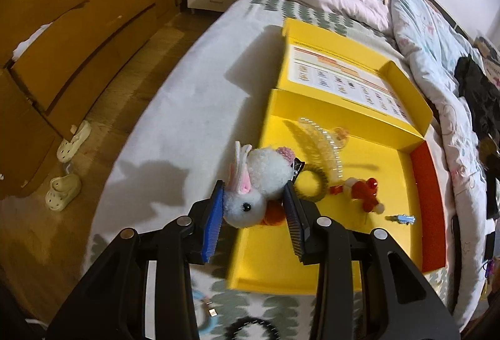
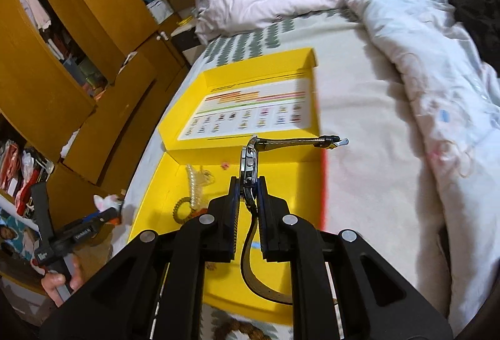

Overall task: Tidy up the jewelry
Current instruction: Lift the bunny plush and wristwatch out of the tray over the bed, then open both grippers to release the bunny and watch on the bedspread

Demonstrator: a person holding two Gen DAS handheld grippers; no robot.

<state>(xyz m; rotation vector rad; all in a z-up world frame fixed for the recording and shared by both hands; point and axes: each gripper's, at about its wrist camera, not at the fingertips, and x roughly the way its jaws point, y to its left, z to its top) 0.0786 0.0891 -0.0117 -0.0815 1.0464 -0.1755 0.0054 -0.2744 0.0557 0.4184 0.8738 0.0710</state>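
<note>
Two claws, each clamped on one item: left claw [image 1: 254, 208] grips one pompom bunny clip [image 1: 259, 183], right claw [image 2: 248, 199] one wristwatch [image 2: 248, 168]. One yellow box [image 1: 312, 252] on the bed [image 1: 187, 108] holds five pieces.

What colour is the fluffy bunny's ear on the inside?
Pink inside, with white edges. The bunny hair clip is held in the left gripper, and it shows best in the left wrist view.

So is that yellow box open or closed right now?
Open. The yellow box has its lid folded back flat on the bed, printed inside facing up, and hair accessories lie uncovered in the tray.
</note>
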